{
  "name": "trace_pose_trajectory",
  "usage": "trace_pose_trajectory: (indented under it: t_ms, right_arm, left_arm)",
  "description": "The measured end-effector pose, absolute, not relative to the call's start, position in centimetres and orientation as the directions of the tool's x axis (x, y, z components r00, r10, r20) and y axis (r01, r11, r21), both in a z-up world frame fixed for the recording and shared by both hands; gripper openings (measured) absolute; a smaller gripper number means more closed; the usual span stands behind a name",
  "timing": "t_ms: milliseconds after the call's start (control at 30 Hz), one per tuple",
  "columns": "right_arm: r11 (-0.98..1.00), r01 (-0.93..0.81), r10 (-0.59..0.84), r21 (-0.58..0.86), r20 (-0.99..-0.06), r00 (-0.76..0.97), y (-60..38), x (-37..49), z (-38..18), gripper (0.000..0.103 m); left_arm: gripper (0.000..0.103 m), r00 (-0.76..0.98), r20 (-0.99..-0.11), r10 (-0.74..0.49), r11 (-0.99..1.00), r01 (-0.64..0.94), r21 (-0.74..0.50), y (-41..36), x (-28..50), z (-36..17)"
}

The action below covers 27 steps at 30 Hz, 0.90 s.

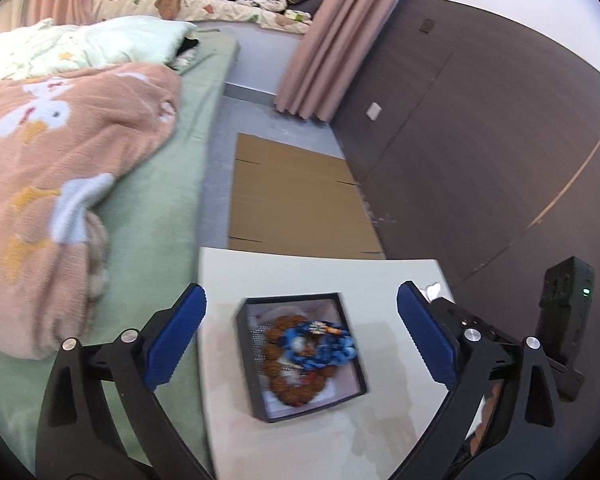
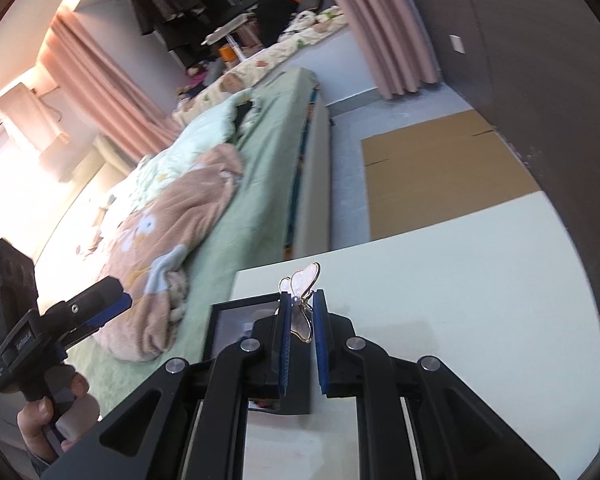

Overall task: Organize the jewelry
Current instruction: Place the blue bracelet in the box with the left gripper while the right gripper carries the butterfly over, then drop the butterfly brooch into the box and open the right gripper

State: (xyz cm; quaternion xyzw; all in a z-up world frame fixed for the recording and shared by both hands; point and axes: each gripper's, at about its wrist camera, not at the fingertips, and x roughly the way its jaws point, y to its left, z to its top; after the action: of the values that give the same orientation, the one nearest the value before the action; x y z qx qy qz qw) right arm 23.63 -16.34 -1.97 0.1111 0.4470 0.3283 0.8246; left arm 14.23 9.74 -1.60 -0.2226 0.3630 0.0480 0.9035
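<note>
A black jewelry box sits on the white table. It holds a brown bead bracelet and a blue bead bracelet. My left gripper is open above the box, fingers wide on both sides. My right gripper is shut on a white butterfly brooch with gold edging, held above the table beside the box's rim. The right gripper body also shows at the right edge of the left wrist view, with a bit of the brooch.
A bed with a green sheet and an orange blanket lies left of the table. Flat cardboard lies on the floor beyond the table. A dark wall panel runs along the right. Pink curtains hang behind.
</note>
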Motion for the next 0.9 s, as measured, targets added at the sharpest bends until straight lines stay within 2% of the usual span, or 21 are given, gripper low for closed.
trace_pose_trajectory:
  t_ms: [400, 633, 667, 733, 767, 800, 900]
  right_arm:
    - [0.654, -0.524, 0.738, 0.546, -0.613, 0.282, -9.5, 20.9, -2.0, 0.012]
    - [0.646, -0.495, 0.739, 0.581, -0.637, 0.218, -6.6, 20.6, -4.5, 0.016]
    - [0.650, -0.486, 0.736, 0.584, -0.643, 0.212, -6.5, 20.5, -4.8, 0.020]
    - [0.662, -0.488, 0.726, 0.569, -0.649, 0.227, -6.8, 20.0, -4.6, 0.036]
    - [0.667, -0.491, 0.722, 0.560, -0.649, 0.240, -7.0, 19.7, -4.4, 0.052]
    - [0.673, -0.495, 0.717, 0.549, -0.648, 0.257, -7.3, 19.5, -4.1, 0.059]
    - [0.687, -0.508, 0.703, 0.519, -0.652, 0.284, -8.7, 18.9, -3.2, 0.061]
  left_arm:
    - [0.098, 0.725, -0.688, -0.013, 0.850, -0.355, -0.390, 14.8, 11.8, -2.4]
    - [0.098, 0.729, -0.684, -0.009, 0.826, -0.380, -0.416, 15.5, 10.6, -2.5]
    - [0.098, 0.729, -0.684, -0.010, 0.827, -0.379, -0.416, 15.4, 10.4, -2.6]
    - [0.098, 0.727, -0.687, -0.011, 0.832, -0.375, -0.410, 15.3, 10.2, -2.5]
    - [0.098, 0.725, -0.689, -0.010, 0.836, -0.371, -0.403, 15.1, 10.1, -2.5]
    - [0.098, 0.724, -0.690, -0.009, 0.839, -0.370, -0.399, 15.0, 9.9, -2.5]
    - [0.098, 0.725, -0.689, -0.011, 0.844, -0.363, -0.395, 14.6, 9.4, -2.4]
